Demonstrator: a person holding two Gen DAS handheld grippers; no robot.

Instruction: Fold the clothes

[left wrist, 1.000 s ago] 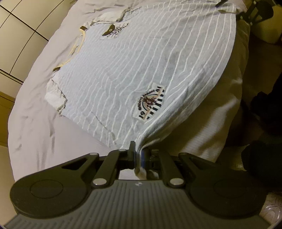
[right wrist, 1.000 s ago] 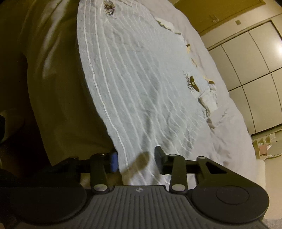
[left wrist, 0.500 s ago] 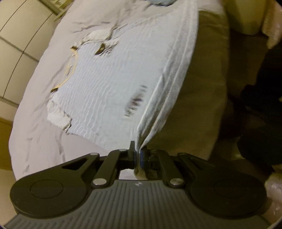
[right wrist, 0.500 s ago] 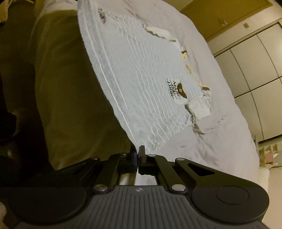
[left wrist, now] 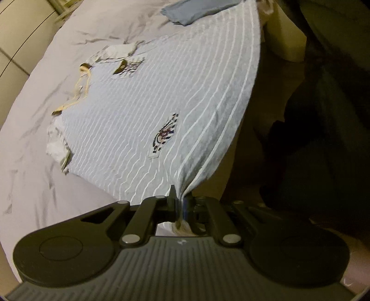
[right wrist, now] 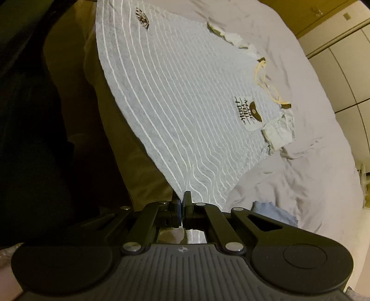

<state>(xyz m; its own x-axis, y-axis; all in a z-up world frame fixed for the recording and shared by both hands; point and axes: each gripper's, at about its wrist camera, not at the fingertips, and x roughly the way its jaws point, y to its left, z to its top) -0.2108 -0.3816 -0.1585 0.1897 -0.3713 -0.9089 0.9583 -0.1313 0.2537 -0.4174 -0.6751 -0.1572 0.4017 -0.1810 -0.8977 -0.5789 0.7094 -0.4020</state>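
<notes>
Our left gripper [left wrist: 179,200] has its jaws pinched tight on one bottom corner of the striped T-shirt [left wrist: 143,120], the cloth bunching into a fan of creases right where it enters the fingers. Our right gripper [right wrist: 181,205] is likewise clamped on the other hem corner, with the hem running away from it toward 11 o'clock in its own view.

Out from both grips, the shirt is drawn taut and lifted at the hem, which hangs off the near edge of the bed [left wrist: 34,162]. The upper part lies flat on the sheet: in the left wrist view the collar [left wrist: 78,92] sits at about 10 o'clock, with the chest patch [left wrist: 127,68] near 11 and the lower badge [left wrist: 165,135] just ahead of the jaws. The short sleeves look crumpled and tucked in at the sides.

A folded blue garment [left wrist: 196,9] rests at 12 o'clock in the left view, so we judge one piece is already done. On this shirt, we judge the bottom-to-collar fold is only starting: the hem has yet to be carried over, and the final halving remains.
</notes>
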